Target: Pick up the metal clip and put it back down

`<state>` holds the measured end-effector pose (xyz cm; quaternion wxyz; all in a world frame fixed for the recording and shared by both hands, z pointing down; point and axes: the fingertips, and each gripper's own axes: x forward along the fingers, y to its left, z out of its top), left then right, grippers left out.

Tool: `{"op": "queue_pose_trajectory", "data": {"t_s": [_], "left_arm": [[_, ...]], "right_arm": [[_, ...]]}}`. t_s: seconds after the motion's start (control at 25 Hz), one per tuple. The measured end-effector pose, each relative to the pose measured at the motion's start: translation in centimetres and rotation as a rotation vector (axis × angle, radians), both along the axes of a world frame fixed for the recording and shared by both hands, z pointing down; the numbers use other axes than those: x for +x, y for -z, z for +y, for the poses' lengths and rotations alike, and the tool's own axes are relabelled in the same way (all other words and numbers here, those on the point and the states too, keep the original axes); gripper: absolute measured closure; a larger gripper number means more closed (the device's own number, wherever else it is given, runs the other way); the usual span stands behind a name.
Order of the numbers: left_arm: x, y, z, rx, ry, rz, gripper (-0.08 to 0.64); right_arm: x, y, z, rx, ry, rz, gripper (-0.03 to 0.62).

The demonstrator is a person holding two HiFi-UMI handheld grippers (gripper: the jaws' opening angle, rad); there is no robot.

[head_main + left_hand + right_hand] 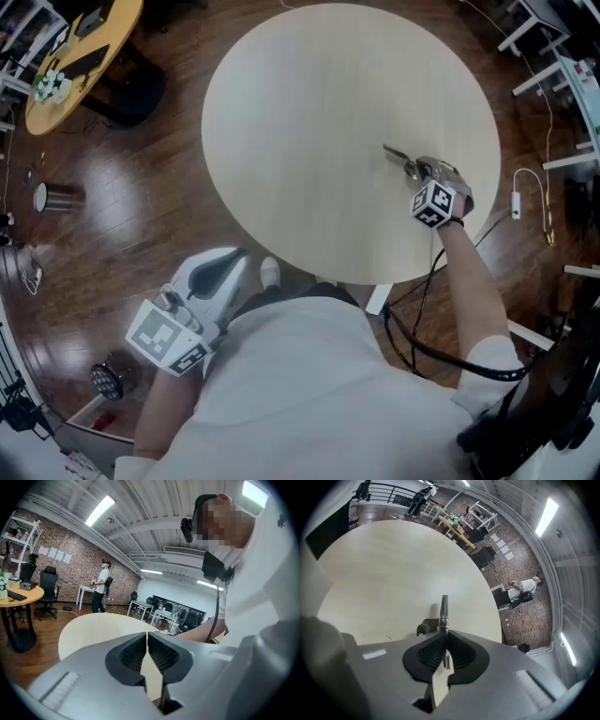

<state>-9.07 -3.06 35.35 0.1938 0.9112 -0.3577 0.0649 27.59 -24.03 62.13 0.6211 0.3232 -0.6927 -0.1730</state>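
Note:
The metal clip [401, 157] is a thin silver piece over the right part of the round table [309, 112]. My right gripper [425, 172] is shut on its near end. In the right gripper view the clip [443, 609] sticks out forward from between the closed pads [433, 653], with its shadow on the tabletop beside it. My left gripper [217, 272] is held low by the person's body, off the table's near edge. In the left gripper view its jaws [147, 644] are closed together with nothing between them.
The table is pale wood with a dark wooden floor [141, 187] around it. A yellow round table [80, 56] stands at the far left. A black cable [427, 347] runs from the right gripper past the person's arm. A person [100, 591] stands far off by the brick wall.

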Motion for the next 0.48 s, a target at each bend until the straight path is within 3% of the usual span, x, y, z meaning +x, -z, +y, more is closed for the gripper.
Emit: {"op": "queue_pose_trajectory", "data": {"t_s": [0.48], "left_arm": [[-1.9,-0.2,-3.5,0.057,-0.097,0.045,0.548]], "right_arm": [[-6.2,11.6,3.9,0.054,-0.021,-0.084,0.586]]}}
